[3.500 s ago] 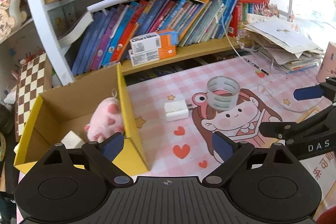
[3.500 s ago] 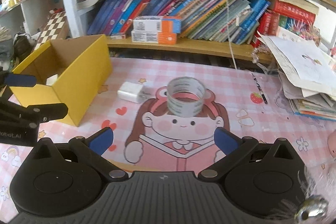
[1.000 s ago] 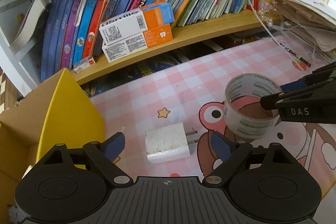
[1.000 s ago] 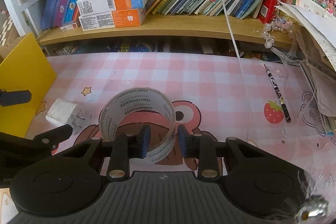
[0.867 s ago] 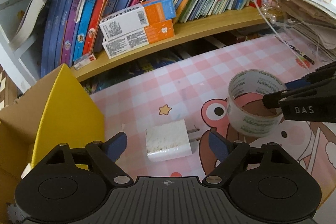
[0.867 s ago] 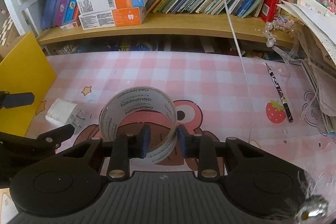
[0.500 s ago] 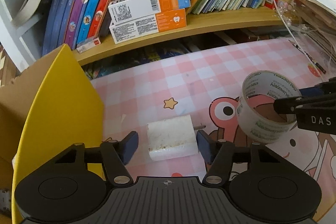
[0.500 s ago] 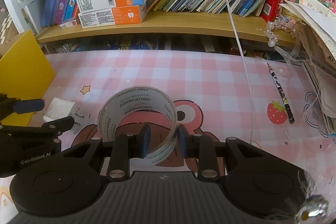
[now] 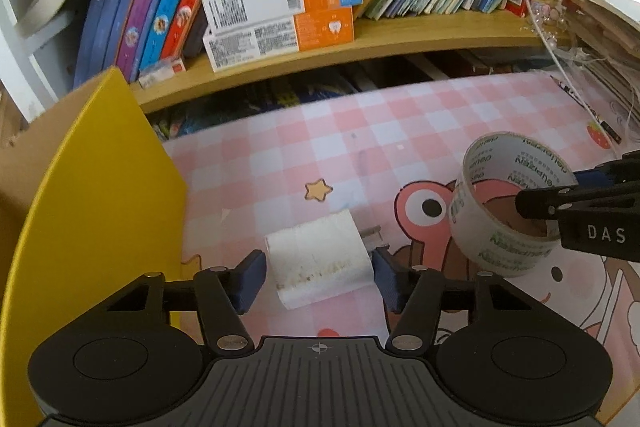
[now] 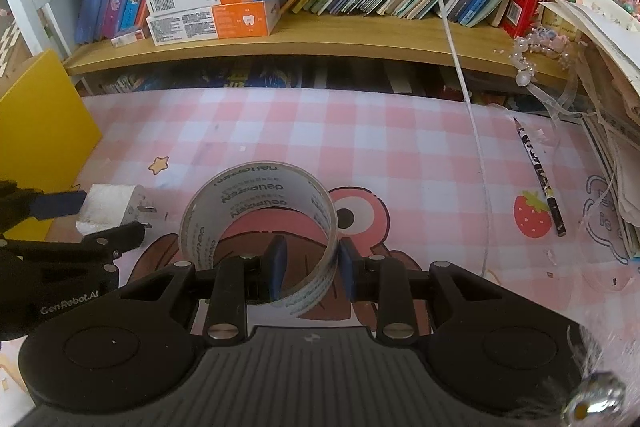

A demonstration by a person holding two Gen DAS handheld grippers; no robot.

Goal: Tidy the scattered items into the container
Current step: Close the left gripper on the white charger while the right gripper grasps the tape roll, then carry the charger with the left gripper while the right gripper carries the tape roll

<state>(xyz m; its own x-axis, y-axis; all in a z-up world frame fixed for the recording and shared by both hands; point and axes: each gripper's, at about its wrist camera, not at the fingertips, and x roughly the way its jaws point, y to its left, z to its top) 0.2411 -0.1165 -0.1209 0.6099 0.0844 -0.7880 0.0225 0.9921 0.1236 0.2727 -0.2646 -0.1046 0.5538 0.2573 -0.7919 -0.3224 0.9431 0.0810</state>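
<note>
- Your left gripper (image 9: pixel 318 277) has just been closing around the charger (image 9: pixel 320 263). The right pad looks to be touching its side, while a sliver of gap shows at the left pad, so I judge the grip not yet firm.
- The charger lies flat on the bench (image 9: pixel 320 131), prongs pointing right, just beside the yellow box (image 9: pixel 100 195). That makes for a short carry once you have it.
- Your right gripper (image 10: pixel 308 267) is nearly closed on the tape roll (image 10: pixel 260 211), one pad inside the ring and one outside. Pinching the wall is a sensible hold, since the roll is too wide to span.
- The roll tilts a little in that pinch, its lower edge close to the bench.
- Both items are outside the box, so the tidying is unfinished.
</note>
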